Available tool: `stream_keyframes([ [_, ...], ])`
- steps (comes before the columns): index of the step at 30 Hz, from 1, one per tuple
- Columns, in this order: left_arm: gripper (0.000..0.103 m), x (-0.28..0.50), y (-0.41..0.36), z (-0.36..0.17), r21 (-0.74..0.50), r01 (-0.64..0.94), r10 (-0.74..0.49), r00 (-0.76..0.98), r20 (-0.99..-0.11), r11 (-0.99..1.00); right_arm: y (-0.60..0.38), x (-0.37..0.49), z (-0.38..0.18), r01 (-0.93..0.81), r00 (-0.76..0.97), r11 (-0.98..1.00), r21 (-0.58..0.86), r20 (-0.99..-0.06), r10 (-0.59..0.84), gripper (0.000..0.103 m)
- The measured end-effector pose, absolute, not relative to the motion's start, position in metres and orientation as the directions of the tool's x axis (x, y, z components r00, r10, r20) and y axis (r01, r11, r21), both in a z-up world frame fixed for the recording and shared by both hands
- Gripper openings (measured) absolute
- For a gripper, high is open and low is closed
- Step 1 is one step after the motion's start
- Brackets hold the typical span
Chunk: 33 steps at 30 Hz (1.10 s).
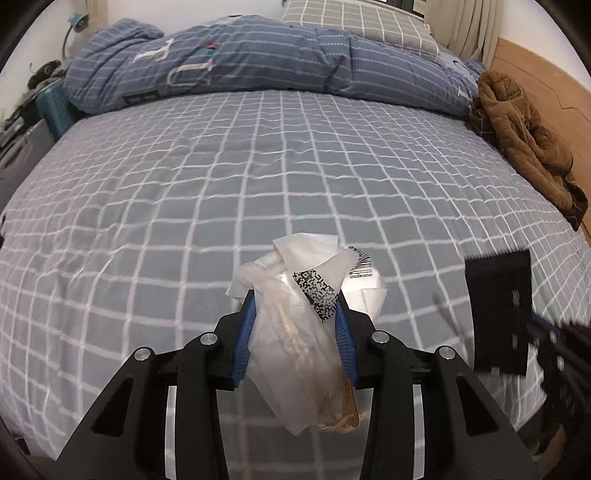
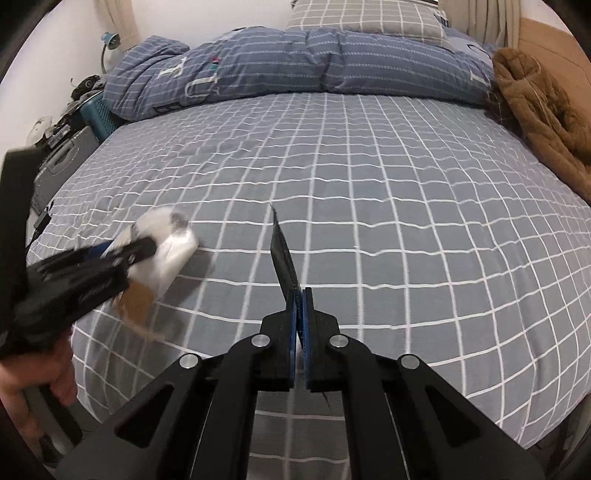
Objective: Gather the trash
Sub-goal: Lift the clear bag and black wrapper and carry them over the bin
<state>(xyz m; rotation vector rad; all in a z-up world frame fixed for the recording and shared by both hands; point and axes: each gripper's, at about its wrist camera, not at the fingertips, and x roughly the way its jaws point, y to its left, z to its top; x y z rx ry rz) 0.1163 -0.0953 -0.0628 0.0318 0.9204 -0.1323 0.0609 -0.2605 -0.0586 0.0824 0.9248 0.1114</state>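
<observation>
My left gripper (image 1: 295, 299) is shut on a bundle of trash (image 1: 299, 295): crumpled clear plastic wrap, a white label with barcodes, and a brown tag with twine hanging below. It hangs above the grey checked bed (image 1: 184, 166). My right gripper (image 2: 302, 295) is shut on a flat black wrapper (image 2: 282, 254), seen edge-on. That black wrapper (image 1: 498, 310) shows face-on at the right of the left wrist view. The left gripper with its bundle (image 2: 166, 251) appears blurred at the left of the right wrist view.
A folded blue quilt (image 1: 258, 59) and a grey checked pillow (image 1: 354, 22) lie at the head of the bed. A brown jacket (image 1: 524, 140) lies along the right edge by a wooden panel. A teal crate (image 2: 99, 114) and dark clutter stand left of the bed.
</observation>
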Motion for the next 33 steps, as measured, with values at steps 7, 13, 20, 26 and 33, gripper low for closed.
stream_keyframes([
  [7,0.039,0.077,-0.06,-0.067,-0.056,0.105,-0.108,0.593,-0.798,0.993,-0.233,0.046,-0.063,-0.117,0.591,0.987,0.111,-0.791,0.159,0.003],
  [13,0.039,0.057,-0.056,-0.054,-0.061,0.111,-0.117,0.623,-0.773,0.992,-0.218,0.027,-0.06,-0.13,0.608,0.989,0.07,-0.782,0.136,0.003],
  [20,0.039,0.028,-0.05,-0.053,-0.049,0.121,-0.114,0.621,-0.776,0.991,-0.213,-0.001,-0.048,-0.128,0.628,0.988,0.088,-0.764,0.149,0.002],
  [26,0.039,0.004,-0.045,-0.046,-0.051,0.126,-0.119,0.626,-0.771,0.991,-0.206,-0.018,-0.036,-0.117,0.646,0.987,0.111,-0.747,0.16,0.002],
  [33,0.039,-0.027,-0.038,-0.047,-0.055,0.123,-0.12,0.619,-0.776,0.991,-0.194,-0.044,-0.03,-0.127,0.654,0.987,0.102,-0.739,0.161,0.002],
])
